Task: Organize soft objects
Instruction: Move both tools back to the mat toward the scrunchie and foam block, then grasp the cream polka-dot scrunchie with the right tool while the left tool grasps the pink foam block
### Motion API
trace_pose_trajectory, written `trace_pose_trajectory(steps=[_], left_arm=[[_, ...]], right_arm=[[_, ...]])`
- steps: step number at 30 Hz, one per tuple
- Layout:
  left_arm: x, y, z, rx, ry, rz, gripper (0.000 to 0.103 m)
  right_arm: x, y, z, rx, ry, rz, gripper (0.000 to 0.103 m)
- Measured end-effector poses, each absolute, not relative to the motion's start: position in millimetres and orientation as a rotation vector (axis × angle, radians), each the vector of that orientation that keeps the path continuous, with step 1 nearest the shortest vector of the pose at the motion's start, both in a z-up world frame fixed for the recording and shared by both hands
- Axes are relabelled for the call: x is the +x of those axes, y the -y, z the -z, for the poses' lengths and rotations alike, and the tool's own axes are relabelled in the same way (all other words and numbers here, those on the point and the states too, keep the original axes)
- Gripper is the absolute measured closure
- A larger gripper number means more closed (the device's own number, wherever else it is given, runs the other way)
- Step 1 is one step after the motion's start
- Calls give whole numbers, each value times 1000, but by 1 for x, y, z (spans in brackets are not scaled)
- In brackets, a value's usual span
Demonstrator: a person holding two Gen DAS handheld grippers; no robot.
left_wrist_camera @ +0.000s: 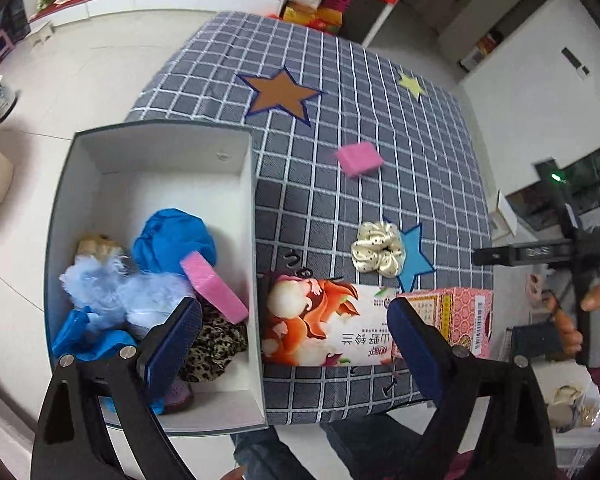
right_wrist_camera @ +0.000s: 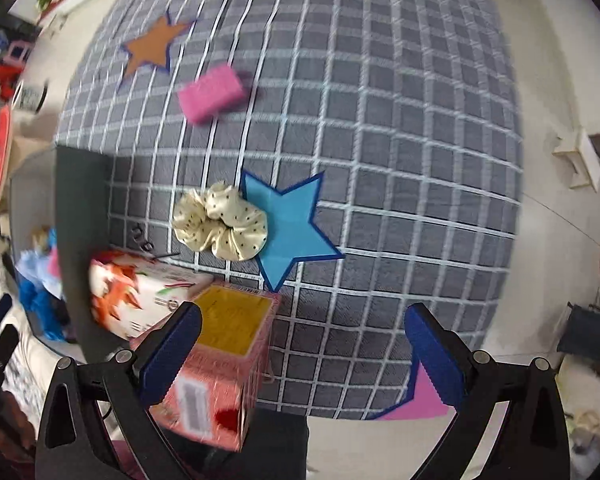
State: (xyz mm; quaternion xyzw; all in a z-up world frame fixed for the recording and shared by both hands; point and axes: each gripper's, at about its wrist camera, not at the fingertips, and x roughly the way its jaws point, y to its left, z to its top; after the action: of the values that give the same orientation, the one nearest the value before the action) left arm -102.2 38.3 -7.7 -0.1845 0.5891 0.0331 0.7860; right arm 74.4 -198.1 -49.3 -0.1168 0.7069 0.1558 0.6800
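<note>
I held the left gripper (left_wrist_camera: 294, 334) steeply downward over the box (left_wrist_camera: 256, 240) edge and the right gripper (right_wrist_camera: 304, 354) straight down, both spread wide and empty. The cream, dotted scrunchie (right_wrist_camera: 220, 222) lay crumpled on the checked tablecloth (right_wrist_camera: 400, 160), overlapping a blue star (right_wrist_camera: 292, 224).

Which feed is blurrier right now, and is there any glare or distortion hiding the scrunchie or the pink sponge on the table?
Right wrist view: motion blur smears the sponge and pink box; scrunchie fairly sharp. Left wrist view: mostly crisp, sponge slightly soft. Both views: fisheye bends the tablecloth grid; no glare on either item.
</note>
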Motion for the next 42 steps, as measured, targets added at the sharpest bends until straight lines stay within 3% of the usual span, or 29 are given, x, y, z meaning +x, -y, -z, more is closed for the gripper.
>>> trace_pose_trajectory(steps=[13, 20, 33, 42], left_arm=[[-71, -16, 13, -285, -1356, -209, 8], [-32, -2, 24, -280, -1395, -224, 8], [100, 33, 98, -459, -1516, -157, 8], [152, 48, 157, -522, -1602, -284, 8]], right_arm=[[106, 81, 152, -667, -1597, -713, 1], [98, 69, 182, -836, -1551, -718, 1], [162, 234, 179, -363, -1572, -310, 1], [140, 238, 159, -322, -1474, -374, 1]])
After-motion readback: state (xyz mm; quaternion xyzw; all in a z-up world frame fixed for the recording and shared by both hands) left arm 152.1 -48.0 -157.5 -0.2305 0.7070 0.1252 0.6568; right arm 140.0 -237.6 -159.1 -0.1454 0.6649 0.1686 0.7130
